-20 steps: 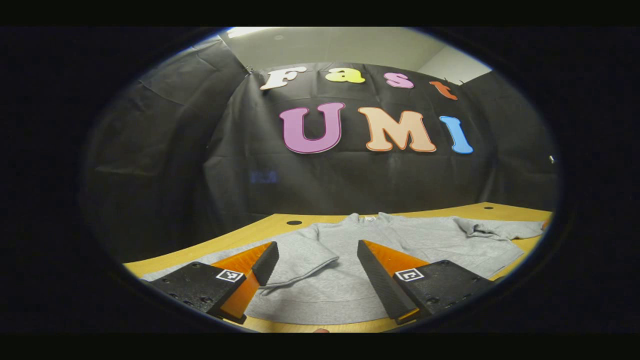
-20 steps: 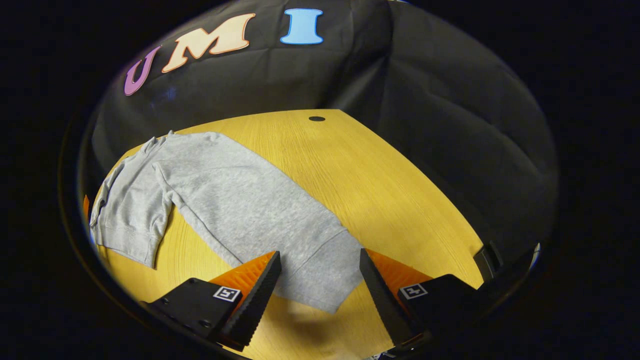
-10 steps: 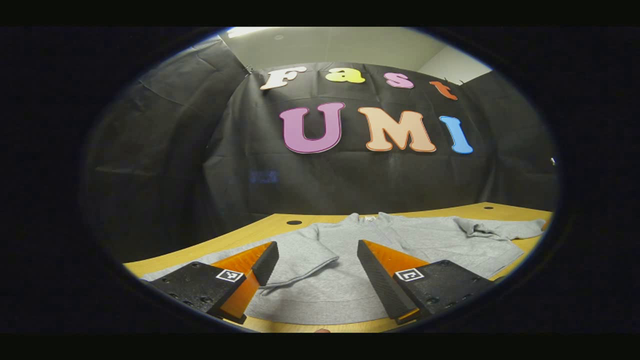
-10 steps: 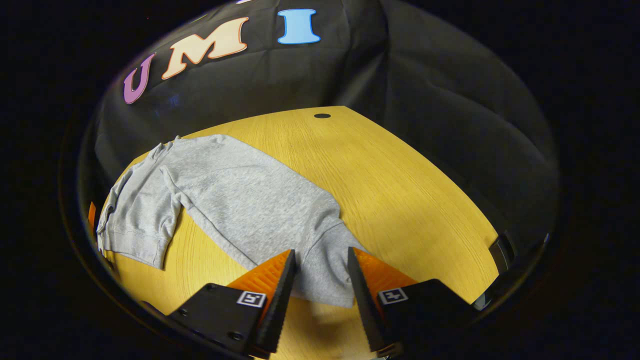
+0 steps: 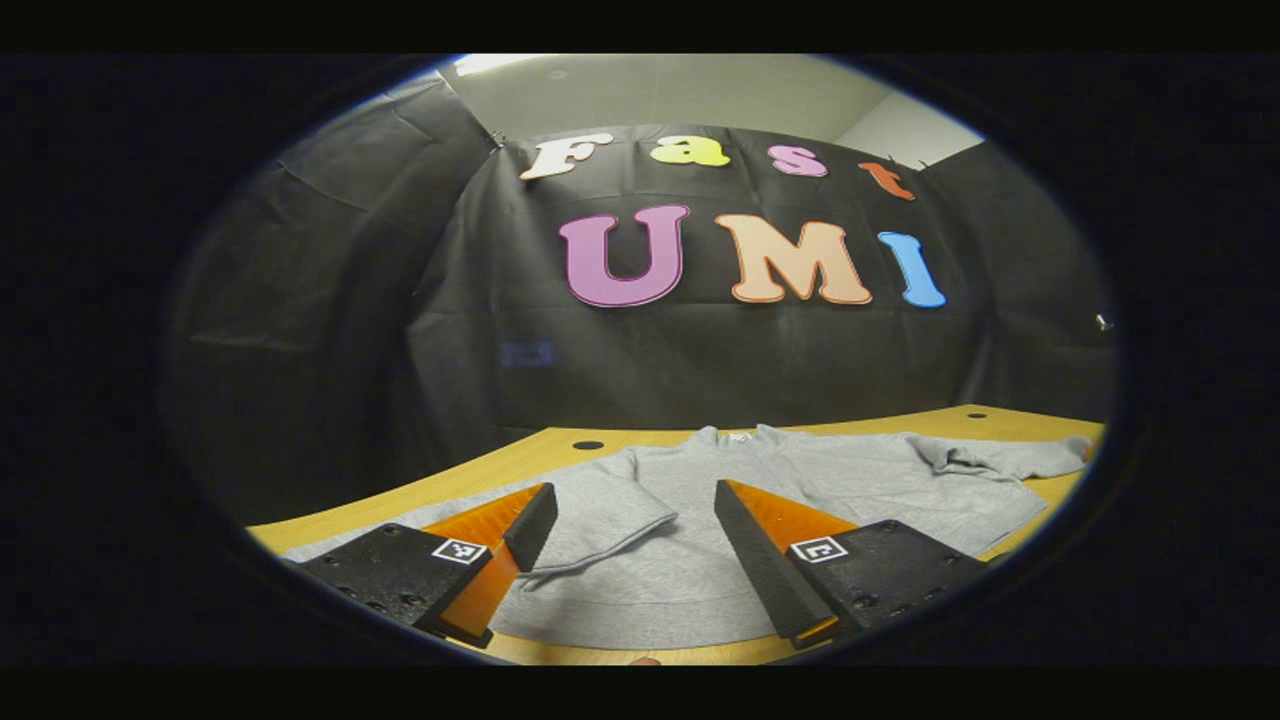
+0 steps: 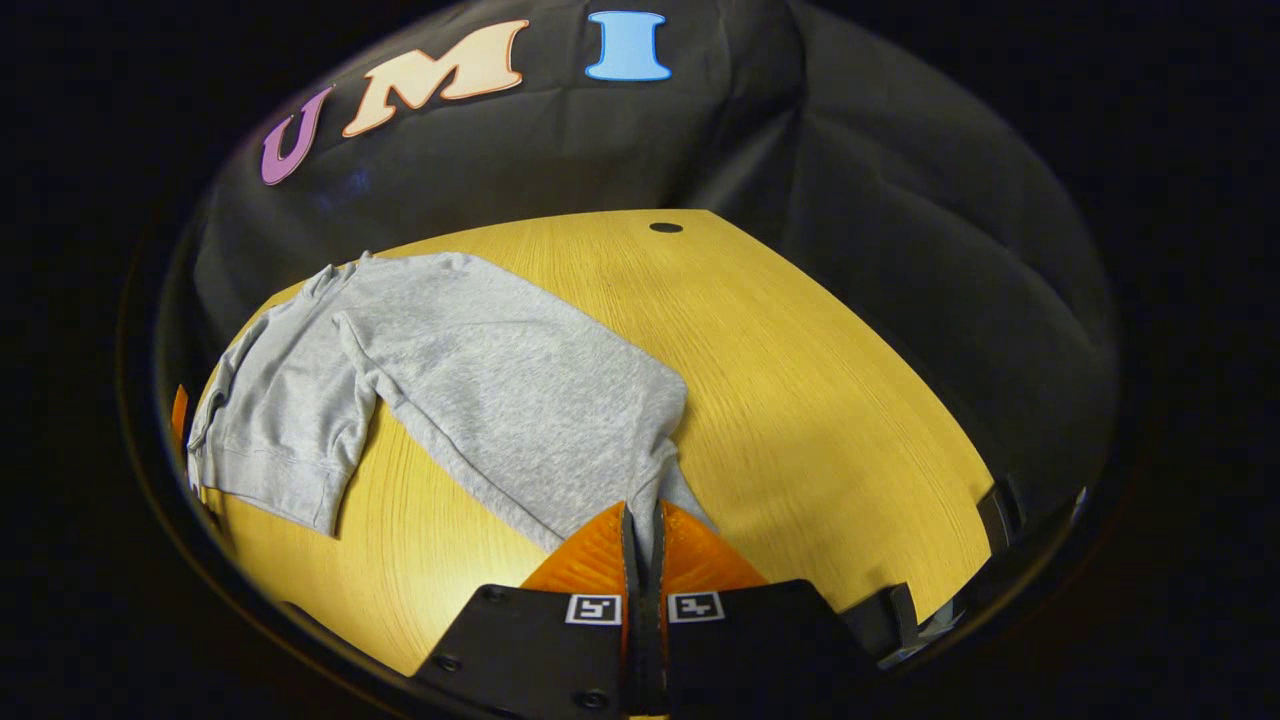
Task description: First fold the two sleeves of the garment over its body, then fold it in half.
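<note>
Left gripper view: left tongs (image 5: 630,520) spread open, low over the grey garment (image 5: 800,480) lying flat on the counter (image 5: 500,470). Right gripper view: right tongs (image 6: 640,530) closed, pinching the sleeve (image 6: 540,400) cuff, which bunches between the fingers.

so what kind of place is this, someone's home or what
Probably a recording booth, not a home: black cloth wall hung behind a bare wooden table, with one grey sweatshirt laid out and the right tool pinching its sleeve.

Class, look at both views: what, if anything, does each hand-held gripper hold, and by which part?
The right hand-held gripper pinches the grey sweatshirt by its sleeve cuff. The left hand-held gripper is open, holding nothing.
</note>
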`<state>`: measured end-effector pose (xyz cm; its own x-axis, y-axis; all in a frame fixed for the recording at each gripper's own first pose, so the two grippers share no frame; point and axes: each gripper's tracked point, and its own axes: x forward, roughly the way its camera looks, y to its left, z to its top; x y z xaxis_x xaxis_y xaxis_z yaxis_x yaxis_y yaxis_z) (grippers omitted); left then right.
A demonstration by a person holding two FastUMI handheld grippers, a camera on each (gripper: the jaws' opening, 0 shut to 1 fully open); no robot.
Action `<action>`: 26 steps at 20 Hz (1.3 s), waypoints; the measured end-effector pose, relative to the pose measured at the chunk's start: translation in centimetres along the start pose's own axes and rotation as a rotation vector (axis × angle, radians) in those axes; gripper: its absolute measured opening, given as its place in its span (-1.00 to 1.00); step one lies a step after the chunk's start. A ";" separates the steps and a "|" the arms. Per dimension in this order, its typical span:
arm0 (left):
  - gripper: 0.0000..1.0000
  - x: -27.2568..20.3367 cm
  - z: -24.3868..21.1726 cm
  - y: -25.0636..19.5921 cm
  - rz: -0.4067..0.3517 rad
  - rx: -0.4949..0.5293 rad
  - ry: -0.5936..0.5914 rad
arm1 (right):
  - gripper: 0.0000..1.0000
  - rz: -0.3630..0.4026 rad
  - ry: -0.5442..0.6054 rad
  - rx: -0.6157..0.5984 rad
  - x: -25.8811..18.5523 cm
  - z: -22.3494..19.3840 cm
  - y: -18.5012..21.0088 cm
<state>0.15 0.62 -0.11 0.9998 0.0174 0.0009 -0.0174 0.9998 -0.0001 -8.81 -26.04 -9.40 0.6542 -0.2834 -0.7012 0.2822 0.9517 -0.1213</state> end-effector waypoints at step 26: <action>0.88 -0.1 -0.1 -0.3 -0.008 -0.002 0.000 | -0.89 0.475 -0.387 -0.046 -5.2 24.3 29.6</action>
<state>0.02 0.31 -0.22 1.0000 0.0098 0.0013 -0.0098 1.0000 -0.0018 13.21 0.67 7.76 0.9110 0.1584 -0.3808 -0.1275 0.9862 0.1053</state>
